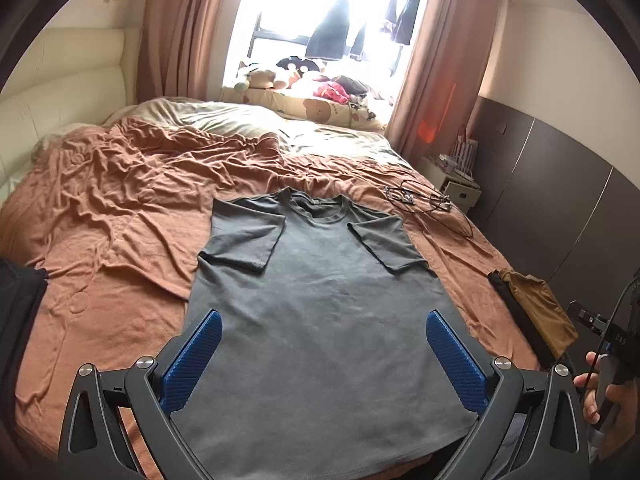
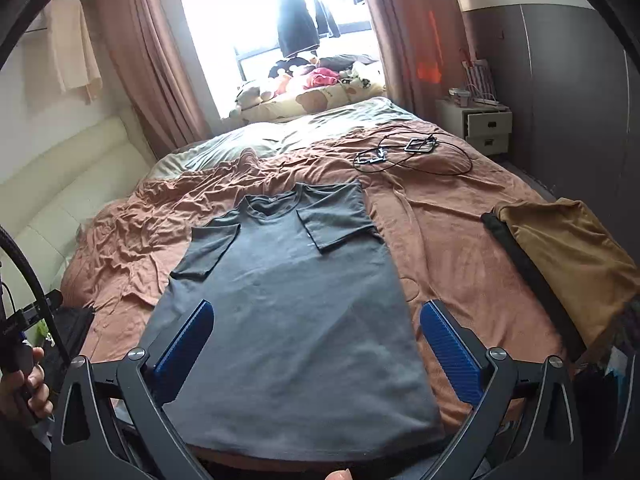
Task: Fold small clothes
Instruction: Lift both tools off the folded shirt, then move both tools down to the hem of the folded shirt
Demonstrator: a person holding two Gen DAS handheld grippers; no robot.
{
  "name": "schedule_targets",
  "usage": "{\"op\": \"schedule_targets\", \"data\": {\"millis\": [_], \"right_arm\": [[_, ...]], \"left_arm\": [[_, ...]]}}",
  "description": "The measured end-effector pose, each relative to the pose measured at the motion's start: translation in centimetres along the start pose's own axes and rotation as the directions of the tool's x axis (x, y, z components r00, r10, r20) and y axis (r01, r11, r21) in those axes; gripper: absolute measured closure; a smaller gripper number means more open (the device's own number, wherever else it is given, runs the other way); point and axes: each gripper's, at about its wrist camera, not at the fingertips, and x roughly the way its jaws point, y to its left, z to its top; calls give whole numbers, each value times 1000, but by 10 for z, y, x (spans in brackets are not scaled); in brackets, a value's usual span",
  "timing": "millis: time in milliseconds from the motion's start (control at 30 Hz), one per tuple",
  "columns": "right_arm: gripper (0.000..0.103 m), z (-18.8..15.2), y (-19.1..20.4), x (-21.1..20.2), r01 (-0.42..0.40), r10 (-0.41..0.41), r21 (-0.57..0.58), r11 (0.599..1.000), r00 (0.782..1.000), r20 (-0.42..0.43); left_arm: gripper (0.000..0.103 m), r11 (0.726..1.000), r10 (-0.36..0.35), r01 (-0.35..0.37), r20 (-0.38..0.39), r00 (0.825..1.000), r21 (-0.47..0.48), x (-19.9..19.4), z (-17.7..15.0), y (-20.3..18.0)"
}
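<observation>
grey tee [image 1: 320, 300] flat on the bed [image 1: 120, 220], center frame, both sleeves folded in | left hand-held gripper [image 1: 324, 320] wide, nothing in it | right hand-held gripper [image 2: 318, 310] wide too | folded tan cloth [image 2: 568, 252] right edge

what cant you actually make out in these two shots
- Grey t-shirt hem: in the left wrist view, cut off by the lower edge and the left claw; in the right wrist view the right claw frames it.
- Window: blown out by daylight, so the hanging clothes are only silhouettes.
- Cables on the bed: too small to identify.
- Folded brown garment: partly cut off by the lens rim.
</observation>
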Motion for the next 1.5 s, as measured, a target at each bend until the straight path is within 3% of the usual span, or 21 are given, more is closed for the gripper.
{"op": "schedule_targets", "data": {"millis": [267,567,800,1033,1200,1233,1367,1500], "right_arm": [[0,-18,4,-22,-49,48,-37,998,999,-19],[0,-36,-3,-40,-128,128,-84,988,992,1],[0,-60,-23,-50,-124,126,-79,989,992,22],[0,-79,-50,-40,-100,100,-24,995,995,-15],[0,-80,-58,-31,-84,84,-18,996,996,-30],[0,-80,-60,-29,-80,80,-15,997,996,-31],[4,-84,-73,-13,-77,78,26,997,995,-56],[22,-90,-85,10,-70,78,69,995,989,-123]], "left_arm": [[0,1000,3,-2,42,999,-26,-51,-20,23],[0,996,85,-84,80,993,-17,-94,-43,39],[0,992,119,-114,83,989,-62,-120,-72,72],[0,985,114,-104,71,991,-138,-122,-99,114],[1,978,98,-91,29,995,-189,-99,-111,142],[2,976,103,-98,15,995,-196,-92,-113,147],[22,964,79,-90,-52,995,-250,-65,-125,167],[37,949,73,-109,-127,989,-298,-36,-140,184]]}}
